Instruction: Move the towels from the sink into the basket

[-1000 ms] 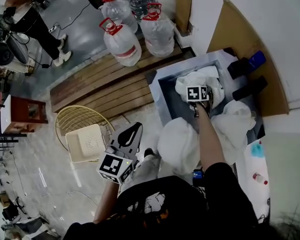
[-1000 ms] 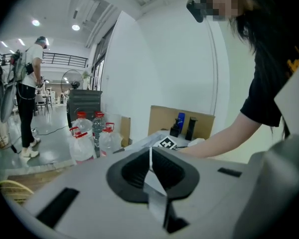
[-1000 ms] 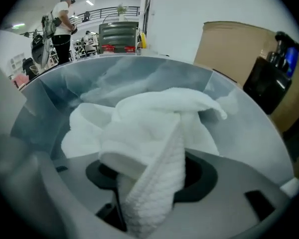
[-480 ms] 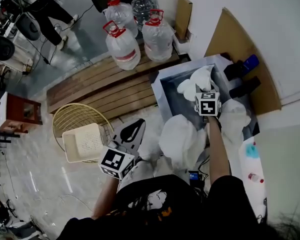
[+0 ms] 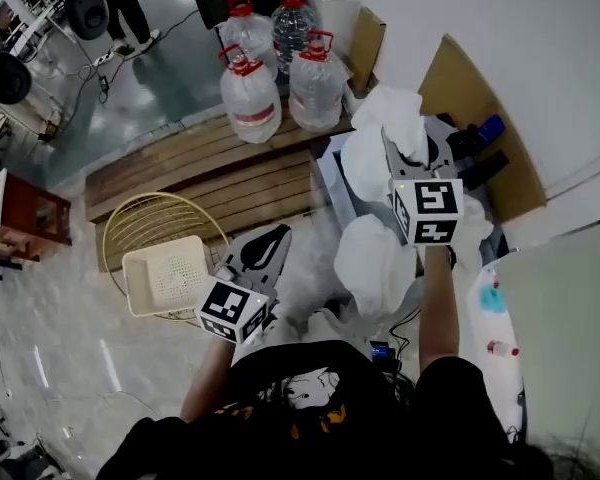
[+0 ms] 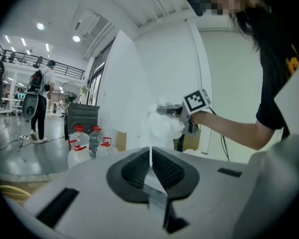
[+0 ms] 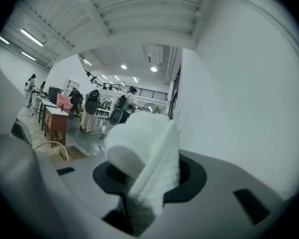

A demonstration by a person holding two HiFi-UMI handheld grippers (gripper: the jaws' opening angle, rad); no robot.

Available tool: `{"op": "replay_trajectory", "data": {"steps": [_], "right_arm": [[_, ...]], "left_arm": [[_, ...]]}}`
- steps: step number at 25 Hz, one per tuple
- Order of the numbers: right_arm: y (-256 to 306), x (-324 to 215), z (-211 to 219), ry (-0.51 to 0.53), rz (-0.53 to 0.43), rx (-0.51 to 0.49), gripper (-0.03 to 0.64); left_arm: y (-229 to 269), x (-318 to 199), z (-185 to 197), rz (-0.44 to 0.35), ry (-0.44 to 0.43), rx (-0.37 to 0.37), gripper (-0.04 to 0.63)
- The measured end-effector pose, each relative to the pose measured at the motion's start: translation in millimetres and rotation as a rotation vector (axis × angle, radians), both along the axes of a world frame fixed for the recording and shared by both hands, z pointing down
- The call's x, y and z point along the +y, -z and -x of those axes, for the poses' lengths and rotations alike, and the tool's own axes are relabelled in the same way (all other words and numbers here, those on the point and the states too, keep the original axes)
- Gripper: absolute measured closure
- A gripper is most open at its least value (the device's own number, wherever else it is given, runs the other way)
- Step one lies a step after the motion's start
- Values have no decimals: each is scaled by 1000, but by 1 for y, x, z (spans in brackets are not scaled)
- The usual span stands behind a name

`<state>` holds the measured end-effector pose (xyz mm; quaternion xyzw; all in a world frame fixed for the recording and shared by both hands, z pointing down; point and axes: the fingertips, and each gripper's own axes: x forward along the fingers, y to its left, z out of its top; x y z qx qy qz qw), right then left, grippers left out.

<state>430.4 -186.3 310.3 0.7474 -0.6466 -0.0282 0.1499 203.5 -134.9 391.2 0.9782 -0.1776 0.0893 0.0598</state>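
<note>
My right gripper is shut on a white towel and holds it up above the sink, which the cloth largely hides. In the right gripper view the towel stands folded between the jaws. A second white towel bulges over the sink's near edge, and a third lies at its right. The round wire basket stands on the floor to the left with a white plastic crate in it. My left gripper hovers shut and empty beside the basket.
Three big water bottles stand on a low wooden platform behind the basket. A blue-capped bottle and dark fittings sit at the sink's far side against brown board. A red cabinet is at left.
My right gripper closed on a towel in the sink and lifted it up clear of the basin. The left gripper has stayed by the basket, shut.
</note>
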Motion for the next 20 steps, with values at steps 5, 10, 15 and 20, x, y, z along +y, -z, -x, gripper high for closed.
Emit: {"op": "replay_trajectory", "data": {"steps": [5,10,15,20], "right_arm": [[56,-9,105,162,-108,22,466],[63,-31,215,339,-127,-39,466],[27,-54,329,517,-74,-103,466],[-30,-77,449,704,3,-162,466]], "left_arm": [[-1,-9,65,-6,81,15,577],[-3,-25,143,0,218,16,577],[-16,-35,223,17,357,9,577],[-32,-35,307,40,499,-7,577]]}}
